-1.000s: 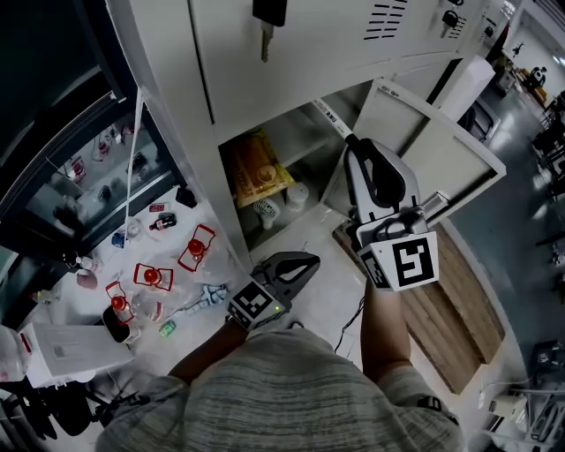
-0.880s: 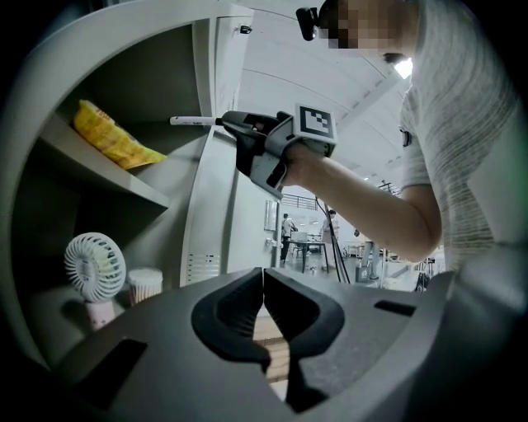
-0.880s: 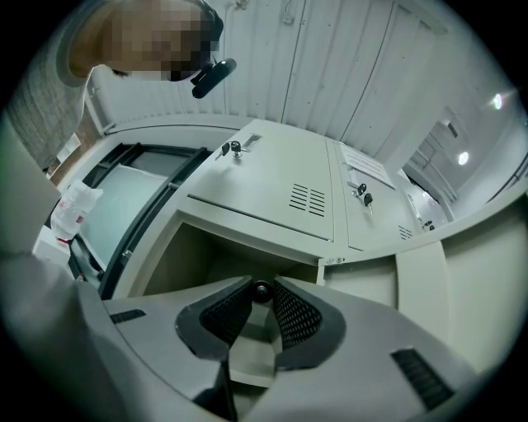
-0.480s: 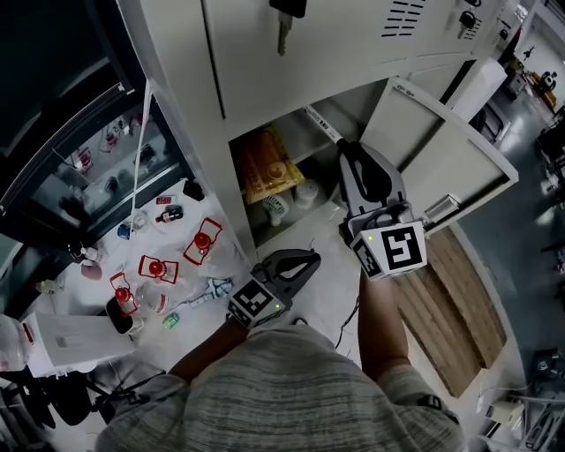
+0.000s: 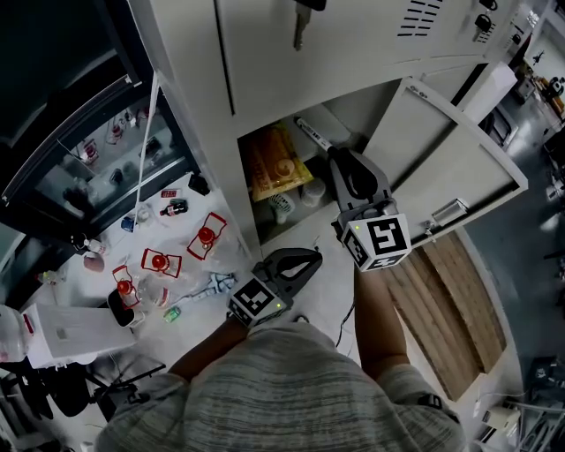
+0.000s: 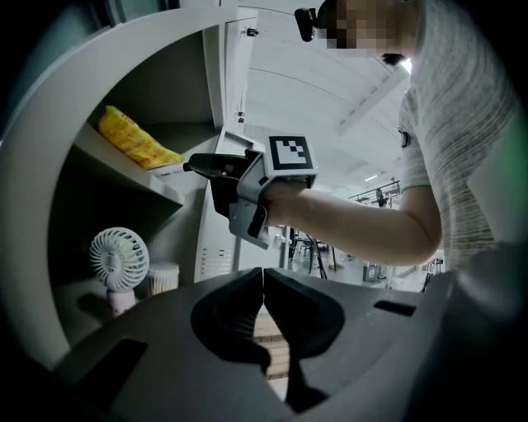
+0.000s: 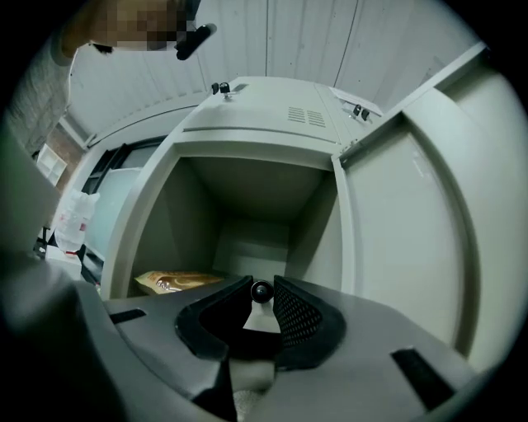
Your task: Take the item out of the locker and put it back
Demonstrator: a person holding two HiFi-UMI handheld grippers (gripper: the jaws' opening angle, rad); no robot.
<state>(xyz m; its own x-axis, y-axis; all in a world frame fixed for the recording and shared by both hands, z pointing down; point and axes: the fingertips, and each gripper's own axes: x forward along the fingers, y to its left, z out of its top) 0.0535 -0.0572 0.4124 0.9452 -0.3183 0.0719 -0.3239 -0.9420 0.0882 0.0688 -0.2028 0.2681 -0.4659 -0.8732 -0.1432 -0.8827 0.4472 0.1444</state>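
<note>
My right gripper (image 5: 336, 155) is shut on a slim white pen (image 5: 312, 134) with a dark end, and holds it at the mouth of the open locker compartment (image 5: 265, 132). In the right gripper view the pen's round black end (image 7: 262, 291) shows between the jaws and points into the compartment. The left gripper view shows the pen (image 6: 167, 171) reaching over the shelf edge. A yellow snack bag (image 5: 275, 166) lies on the upper shelf. My left gripper (image 5: 306, 259) hangs lower, in front of the locker, shut with nothing in it.
The locker door (image 5: 446, 163) stands swung open to the right. A small white fan (image 6: 118, 257) and a white cup (image 6: 163, 277) stand on the lower shelf. Red-capped items (image 5: 204, 237) lie on the floor at the left, a wooden board (image 5: 441, 296) at the right. A key (image 5: 303, 25) hangs in the door above.
My right gripper has moved left and nearer to the locker opening with the pen in it. The left gripper has stayed in place.
</note>
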